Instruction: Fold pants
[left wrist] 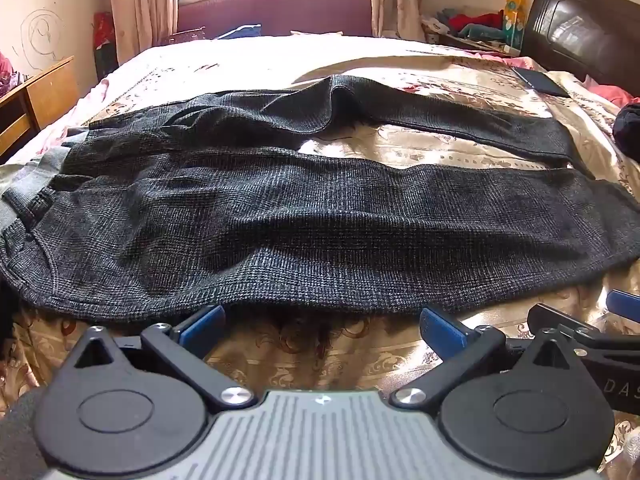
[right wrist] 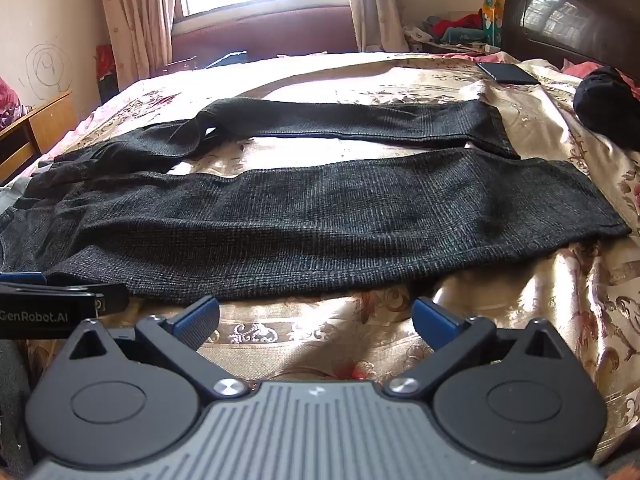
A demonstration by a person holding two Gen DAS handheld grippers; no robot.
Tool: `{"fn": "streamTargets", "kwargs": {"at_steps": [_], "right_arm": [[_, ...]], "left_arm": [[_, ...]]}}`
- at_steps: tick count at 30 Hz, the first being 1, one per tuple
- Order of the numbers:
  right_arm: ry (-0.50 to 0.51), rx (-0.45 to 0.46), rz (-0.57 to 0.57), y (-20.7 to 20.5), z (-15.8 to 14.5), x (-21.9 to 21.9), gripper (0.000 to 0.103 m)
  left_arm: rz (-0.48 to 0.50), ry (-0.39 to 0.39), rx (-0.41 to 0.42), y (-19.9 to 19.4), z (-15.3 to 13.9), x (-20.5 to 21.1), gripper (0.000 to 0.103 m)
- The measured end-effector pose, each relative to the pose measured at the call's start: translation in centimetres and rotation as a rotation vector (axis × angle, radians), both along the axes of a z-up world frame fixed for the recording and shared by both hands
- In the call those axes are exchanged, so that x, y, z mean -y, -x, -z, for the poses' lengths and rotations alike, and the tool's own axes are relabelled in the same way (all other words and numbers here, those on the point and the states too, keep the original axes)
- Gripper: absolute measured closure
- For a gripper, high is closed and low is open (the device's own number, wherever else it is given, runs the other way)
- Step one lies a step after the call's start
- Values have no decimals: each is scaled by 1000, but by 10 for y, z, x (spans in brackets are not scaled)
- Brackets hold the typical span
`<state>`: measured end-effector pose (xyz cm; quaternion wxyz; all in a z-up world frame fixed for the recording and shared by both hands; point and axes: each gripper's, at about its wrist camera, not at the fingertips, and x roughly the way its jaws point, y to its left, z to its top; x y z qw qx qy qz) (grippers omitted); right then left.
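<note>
We see the pants (left wrist: 312,216) spread flat across the bed (left wrist: 320,356), waistband toward the left and both legs running out to the right. The near leg lies broad and close to us; the far leg (right wrist: 360,122) lies beyond it, apart from it, with a strip of gold bedspread showing between the two.

Our left gripper (left wrist: 322,322) stands wide, nothing between its blue pads. It sits just short of the near leg's front edge, roughly at mid-length, over bare bedspread. Whether the pad tips touch the cloth edge we cannot tell.

Our right gripper (right wrist: 316,316) is likewise spread wide and holds nothing. It hovers just in front of the same edge, further toward the cuffs. In the right wrist view the left gripper shows at the far left, beside the pants' near edge.

A dark bundle (right wrist: 608,108) lies by the headboard (right wrist: 576,12), well apart from the pants.
</note>
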<state>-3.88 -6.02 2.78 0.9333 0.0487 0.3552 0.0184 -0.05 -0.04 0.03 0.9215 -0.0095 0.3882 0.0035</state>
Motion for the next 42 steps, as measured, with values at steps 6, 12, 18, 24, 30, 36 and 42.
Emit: {"fn": "streamTargets", "kwargs": {"at_steps": [6,12,18,24,30,36,42], "right_arm": [[-1,-2,-1,0,1,1,1],[3,-2,2,1,0,1,1],[-3,-3,4,-1,2,4,1],[-5,-6,5,-3,2,4,1],[-6,-7,5,-3,2,5,1],[-5,-8,6,-3,3,5,1],[-5,-8,5,-3,3,5,1]], "left_arm": [[10,-3,13,4,-2,-1,0],[18,26,-26,-2,3,0,0],[13,24,-116,-9,8,2,0],[13,34,-163,-12,14,2,0],[10,39,-148,-9,10,2,0],[22,26,-154,-9,9,4,0],[42,9,-172,-9,12,7,0]]}}
